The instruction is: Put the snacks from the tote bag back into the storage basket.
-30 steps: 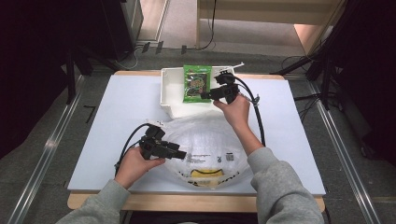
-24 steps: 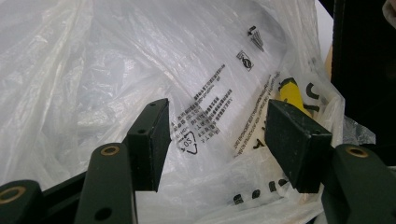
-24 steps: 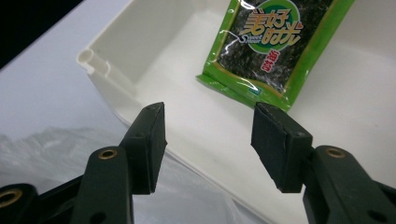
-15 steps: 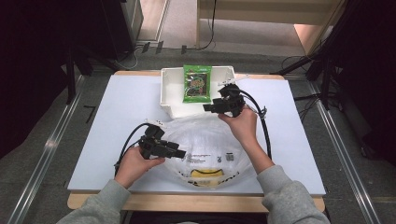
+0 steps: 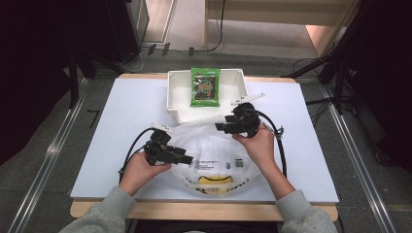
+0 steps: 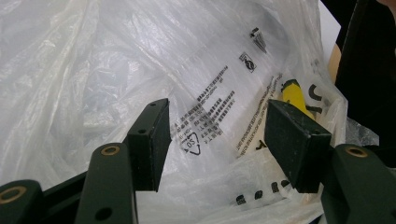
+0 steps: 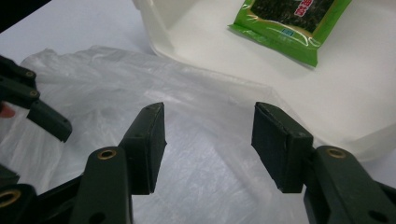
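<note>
We find the clear plastic bag (image 5: 209, 155) lying crumpled at the near middle of the white desk (image 5: 111, 116), printed with a recycling triangle, small illegible black text and a yellow mark. The left gripper (image 6: 215, 135) hovers over the print, fingers apart and empty. The right gripper (image 7: 209, 142) hangs above the bag's far edge, fingers likewise apart. Beyond, a green snack packet (image 5: 205, 86) lies in a white bin (image 5: 176, 99); we cannot read its lettering.

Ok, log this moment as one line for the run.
left gripper: open, over plastic bag | right gripper: open, above bag edge | green snack packet: in white bin
</note>
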### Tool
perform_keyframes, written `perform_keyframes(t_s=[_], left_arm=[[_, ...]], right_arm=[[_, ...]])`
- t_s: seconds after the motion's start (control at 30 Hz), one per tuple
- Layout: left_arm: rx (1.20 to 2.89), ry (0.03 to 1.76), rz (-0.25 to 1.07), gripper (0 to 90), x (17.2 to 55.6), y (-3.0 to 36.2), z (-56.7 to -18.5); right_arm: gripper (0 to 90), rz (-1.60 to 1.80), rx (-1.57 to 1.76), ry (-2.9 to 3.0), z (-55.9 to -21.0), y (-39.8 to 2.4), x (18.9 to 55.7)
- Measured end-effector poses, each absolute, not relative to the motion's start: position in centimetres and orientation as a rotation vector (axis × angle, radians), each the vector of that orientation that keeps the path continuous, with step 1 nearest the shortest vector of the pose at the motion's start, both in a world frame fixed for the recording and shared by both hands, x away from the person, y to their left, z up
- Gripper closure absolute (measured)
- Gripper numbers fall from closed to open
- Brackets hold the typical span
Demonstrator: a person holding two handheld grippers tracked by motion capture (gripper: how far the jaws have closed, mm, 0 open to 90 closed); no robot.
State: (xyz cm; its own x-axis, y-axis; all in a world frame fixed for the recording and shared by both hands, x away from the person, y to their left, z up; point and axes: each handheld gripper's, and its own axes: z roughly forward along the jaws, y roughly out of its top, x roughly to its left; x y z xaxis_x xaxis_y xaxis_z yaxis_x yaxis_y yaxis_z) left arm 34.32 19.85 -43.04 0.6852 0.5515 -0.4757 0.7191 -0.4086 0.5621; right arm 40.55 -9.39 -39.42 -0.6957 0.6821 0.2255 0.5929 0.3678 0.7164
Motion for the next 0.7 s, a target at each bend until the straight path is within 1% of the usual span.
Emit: perform_keyframes(t_s=[0.4,0.7], left_arm=[[2.125,0.965,-0.266,41.2,34.3,20.0,-42.9],[2.122,0.968,-0.266,40.9,34.1,20.0,-42.8]], right_arm=[[45.6,1.282,1.128,2.557,-40.8,-9.9,37.2],[45.1,1.300,1.136,2.565,-41.8,-10.3,35.5]])
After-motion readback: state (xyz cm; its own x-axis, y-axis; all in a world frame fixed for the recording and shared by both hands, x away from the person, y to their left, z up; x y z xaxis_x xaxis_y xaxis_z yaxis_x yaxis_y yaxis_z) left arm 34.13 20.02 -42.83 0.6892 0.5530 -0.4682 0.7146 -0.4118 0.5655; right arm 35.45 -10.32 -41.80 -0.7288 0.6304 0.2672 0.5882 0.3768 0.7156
